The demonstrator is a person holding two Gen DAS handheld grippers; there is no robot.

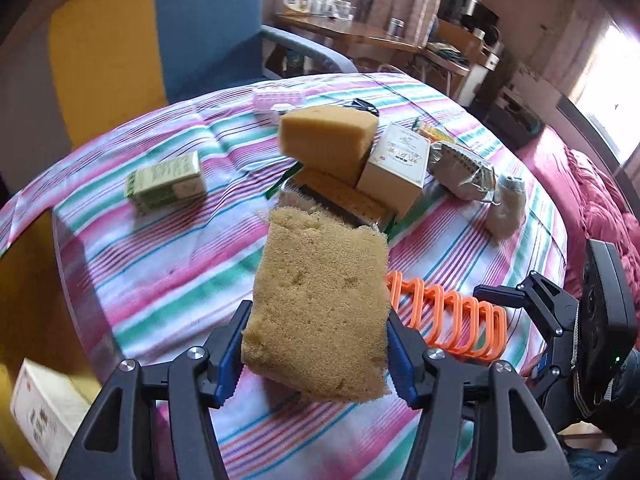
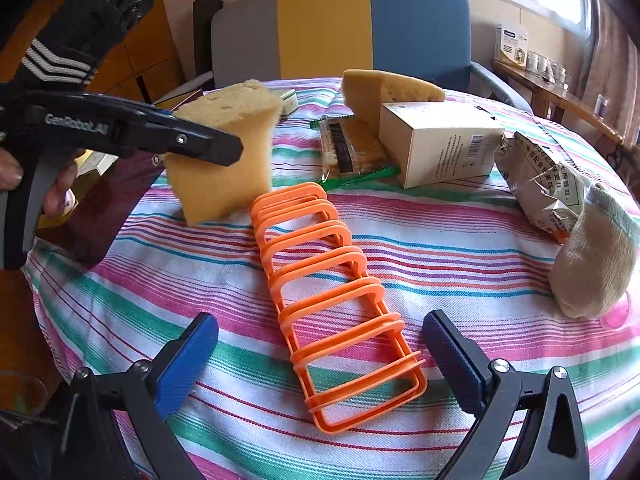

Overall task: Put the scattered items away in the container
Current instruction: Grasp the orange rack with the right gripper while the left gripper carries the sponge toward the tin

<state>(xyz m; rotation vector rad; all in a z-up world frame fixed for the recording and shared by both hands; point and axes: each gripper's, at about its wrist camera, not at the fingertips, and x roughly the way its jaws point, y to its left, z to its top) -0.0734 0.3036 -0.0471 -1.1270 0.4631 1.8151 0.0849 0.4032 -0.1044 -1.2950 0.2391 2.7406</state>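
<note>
My left gripper (image 1: 316, 320) is shut on a yellow-brown sponge (image 1: 320, 304), its blue pads pressing the sponge's two sides. In the right wrist view the sponge (image 2: 224, 148) hangs tilted above the striped tablecloth, pinched by the left gripper (image 2: 208, 146) just left of the far end of an orange slotted rack (image 2: 336, 304). The rack (image 1: 448, 320) lies flat on the cloth. My right gripper (image 2: 320, 322) stands open over the rack's near half, a pad on each side, touching nothing.
Behind the rack lie a second sponge (image 2: 384, 88), a cream box (image 2: 440, 144), a cracker packet (image 2: 352, 148), a silver snack bag (image 2: 548, 184) and a rolled beige sock (image 2: 596, 256). A green box (image 1: 168, 180) sits at the left. A blue-and-yellow chair (image 2: 372, 28) stands beyond the round table.
</note>
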